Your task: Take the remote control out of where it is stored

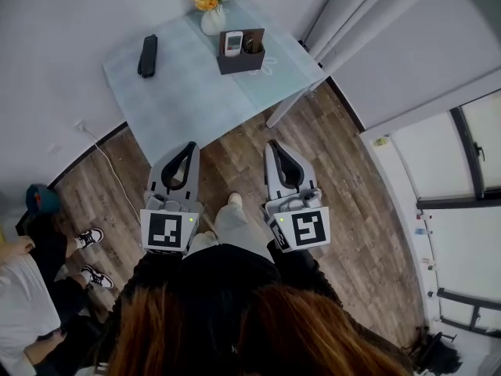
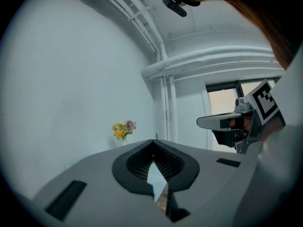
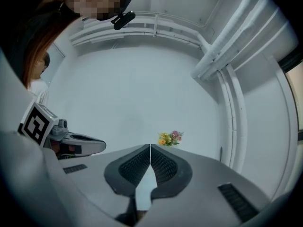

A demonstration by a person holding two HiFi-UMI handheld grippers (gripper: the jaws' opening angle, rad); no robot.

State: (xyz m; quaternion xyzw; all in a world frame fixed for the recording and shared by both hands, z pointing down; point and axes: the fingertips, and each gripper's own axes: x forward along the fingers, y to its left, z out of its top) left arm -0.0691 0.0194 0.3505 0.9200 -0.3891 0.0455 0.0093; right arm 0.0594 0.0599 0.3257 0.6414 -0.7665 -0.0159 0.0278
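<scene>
A white remote control [image 1: 233, 43] stands upright in a dark box-shaped holder [image 1: 241, 52] on the pale table [image 1: 196, 92], in the head view. My left gripper [image 1: 193, 144] and my right gripper [image 1: 273, 143] hover side by side over the wooden floor, short of the table's near edge, both pointing level toward it. Each has its jaws shut with the tips touching and nothing between them. In the left gripper view my left gripper [image 2: 153, 141] faces the wall and the flowers [image 2: 123, 129]. My right gripper [image 3: 150, 146] points at the same flowers [image 3: 170, 138].
A white vase of flowers [image 1: 213, 6] stands at the table's far edge behind the holder. A black case [image 1: 147, 56] lies at the table's left. A person's legs and shoes [image 1: 90, 237] are at the left on the floor. A white wall and window [image 1: 454, 171] run along the right.
</scene>
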